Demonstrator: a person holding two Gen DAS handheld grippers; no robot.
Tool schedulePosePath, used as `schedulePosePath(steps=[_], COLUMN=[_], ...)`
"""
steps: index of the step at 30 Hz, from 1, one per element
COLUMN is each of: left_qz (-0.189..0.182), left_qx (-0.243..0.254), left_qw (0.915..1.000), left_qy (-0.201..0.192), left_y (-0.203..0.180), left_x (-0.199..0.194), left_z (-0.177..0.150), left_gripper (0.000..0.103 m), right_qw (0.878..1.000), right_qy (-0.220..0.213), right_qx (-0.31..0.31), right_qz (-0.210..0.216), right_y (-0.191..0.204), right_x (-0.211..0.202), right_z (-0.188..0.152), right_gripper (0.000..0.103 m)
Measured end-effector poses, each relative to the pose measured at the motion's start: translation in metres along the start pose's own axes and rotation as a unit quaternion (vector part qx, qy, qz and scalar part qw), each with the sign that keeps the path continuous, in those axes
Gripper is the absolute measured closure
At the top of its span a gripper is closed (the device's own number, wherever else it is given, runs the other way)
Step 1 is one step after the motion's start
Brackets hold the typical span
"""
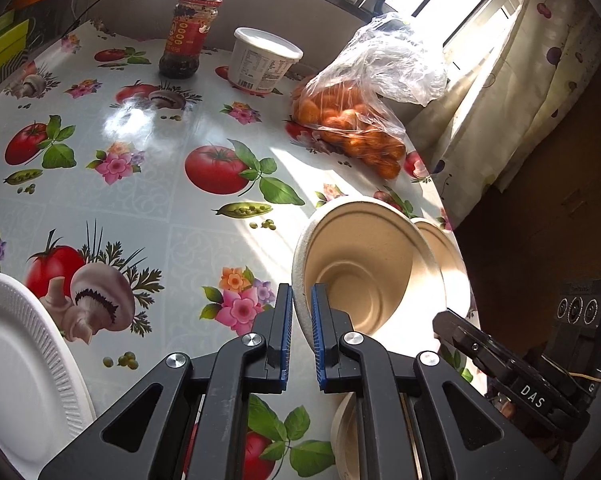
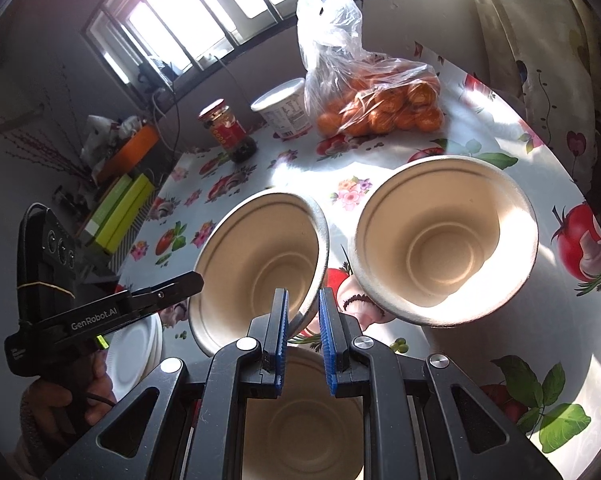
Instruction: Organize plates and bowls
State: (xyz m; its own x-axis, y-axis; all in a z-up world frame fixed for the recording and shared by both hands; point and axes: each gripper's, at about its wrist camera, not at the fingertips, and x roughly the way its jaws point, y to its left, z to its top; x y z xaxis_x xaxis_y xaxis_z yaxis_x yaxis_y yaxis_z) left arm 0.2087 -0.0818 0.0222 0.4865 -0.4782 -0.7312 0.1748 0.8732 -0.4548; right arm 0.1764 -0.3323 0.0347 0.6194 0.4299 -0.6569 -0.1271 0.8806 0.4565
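Note:
My left gripper [image 1: 301,312] is shut on the rim of a tan paper bowl [image 1: 364,264] and holds it tilted above the table. The same bowl [image 2: 260,260] shows in the right wrist view, where my right gripper [image 2: 303,320] also clamps its rim. The left gripper [image 2: 180,286] reaches that bowl from the left in this view. A second tan bowl [image 2: 444,240] stands to the right, also seen behind the held one [image 1: 448,256]. A third bowl [image 2: 300,424] lies under my right gripper. A stack of white plates [image 1: 20,364] lies at the left.
The table [image 1: 148,208] has a glossy fruit-print cloth. At the back stand a red-labelled jar [image 1: 188,36], a white tub [image 1: 262,60] and a plastic bag of oranges [image 1: 352,128]. A curtain [image 1: 532,92] hangs past the table's right edge.

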Motion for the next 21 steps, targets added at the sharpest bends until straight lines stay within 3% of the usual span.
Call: schedulePosePath(steps=[10, 21], left_qz=[-0.002, -0.013], left_qx=[0.016, 0.026], left_qw=[0.9995, 0.9994], left_qy=[-0.026, -0.018], left_y=[-0.010, -0.019], left_x=[-0.028, -0.043], left_z=[-0.003, -0.021], left_gripper=[0.094, 0.094], right_qw=[1.000, 0.999], right_qy=[-0.020, -0.038], right_qx=[-0.006, 0.000], right_qz=[-0.002, -0.001], right_y=[0.015, 0.021], right_x=[-0.022, -0.052], right_z=[-0.005, -0.025], right_gripper=[0.088, 0.088])
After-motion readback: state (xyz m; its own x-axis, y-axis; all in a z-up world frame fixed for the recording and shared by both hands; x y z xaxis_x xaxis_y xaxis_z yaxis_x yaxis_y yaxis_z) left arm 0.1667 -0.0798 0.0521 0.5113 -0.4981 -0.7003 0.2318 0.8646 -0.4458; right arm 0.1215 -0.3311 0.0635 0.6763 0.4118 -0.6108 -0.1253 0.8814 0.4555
